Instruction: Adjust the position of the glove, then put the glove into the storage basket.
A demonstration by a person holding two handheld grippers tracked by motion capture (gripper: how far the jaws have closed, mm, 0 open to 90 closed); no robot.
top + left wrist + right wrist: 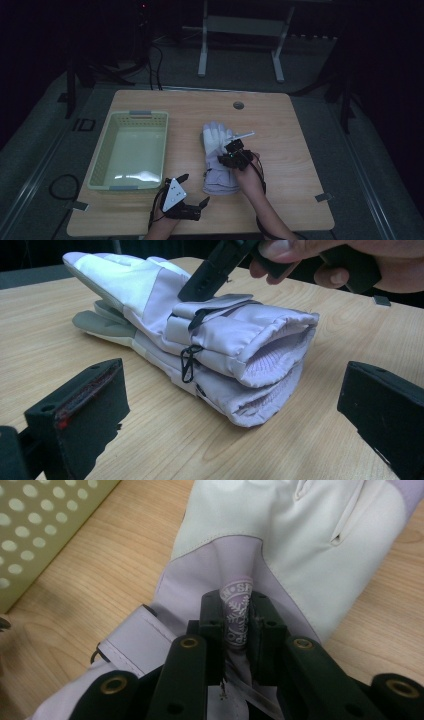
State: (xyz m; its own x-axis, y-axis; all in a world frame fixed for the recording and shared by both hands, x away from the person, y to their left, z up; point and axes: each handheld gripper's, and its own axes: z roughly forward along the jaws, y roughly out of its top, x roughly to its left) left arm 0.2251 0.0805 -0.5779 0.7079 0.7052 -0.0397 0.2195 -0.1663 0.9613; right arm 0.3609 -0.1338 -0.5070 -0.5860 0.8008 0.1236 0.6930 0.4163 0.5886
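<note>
A pair of lilac-and-white gloves [216,165] lies stacked on the wooden table [295,125], fingers pointing away and cuffs toward the front edge. My right gripper [234,151] comes down on the top glove [300,540]. In the right gripper view, that gripper [237,611] is shut on a raised fold of lilac fabric with white print. My left gripper [194,190] rests near the table's front edge, left of the cuffs. It [232,390] stands open, and its jaws frame the glove cuffs [270,355] from a short distance without touching them. The left gripper view also shows the right gripper's black jaw [207,272] on the glove.
A pale green perforated basket [100,160] stands empty at the table's left, and its wall [30,535] appears beside the gloves in the right gripper view. A round cable hole [238,105] sits near the far edge. Bare tabletop lies right of the gloves.
</note>
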